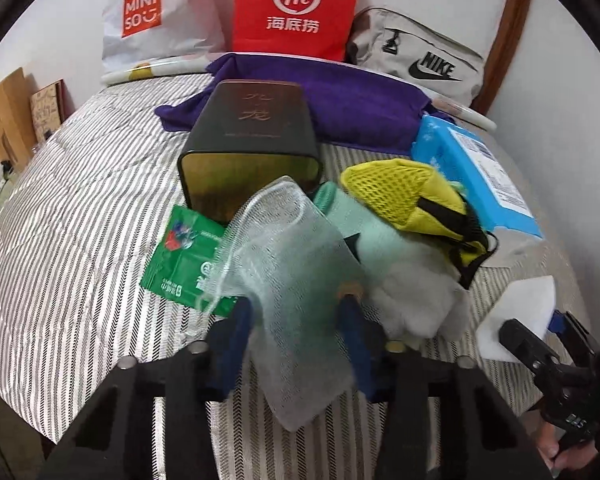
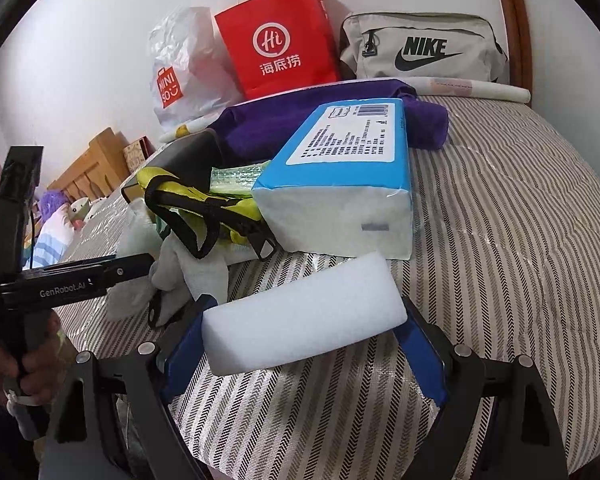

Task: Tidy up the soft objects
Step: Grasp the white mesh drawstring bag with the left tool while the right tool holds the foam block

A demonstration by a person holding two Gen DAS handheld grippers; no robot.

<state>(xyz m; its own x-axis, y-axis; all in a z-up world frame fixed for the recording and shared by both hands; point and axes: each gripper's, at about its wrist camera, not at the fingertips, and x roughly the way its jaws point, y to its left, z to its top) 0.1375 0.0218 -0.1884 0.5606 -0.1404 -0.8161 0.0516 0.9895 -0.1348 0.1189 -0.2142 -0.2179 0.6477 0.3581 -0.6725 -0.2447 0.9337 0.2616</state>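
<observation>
One white sponge block (image 2: 304,312) is clamped endwise between the blue pads of the right gripper (image 2: 304,334), held over the near edge of the striped bed cover (image 2: 520,240). One sheer mesh pouch (image 1: 287,280) is pinched by the left gripper (image 1: 295,312), its blue fingers (image 1: 354,320) closed on the fabric (slightly blurred). One yellow mesh glove (image 1: 404,196), one mint cloth (image 1: 376,236), one grey fluffy cloth (image 1: 416,300) and one green packet (image 1: 183,256) are piled mid-bed against one dark tin (image 1: 251,136). One blue tissue pack (image 2: 340,184) is seen just beyond the sponge. One purple towel (image 1: 360,104) is spread toward the far edge. Three bags are lined along the white wall: a white plastic bag (image 2: 183,64), a red paper bag (image 2: 279,40), a grey pouch (image 2: 420,48).
</observation>
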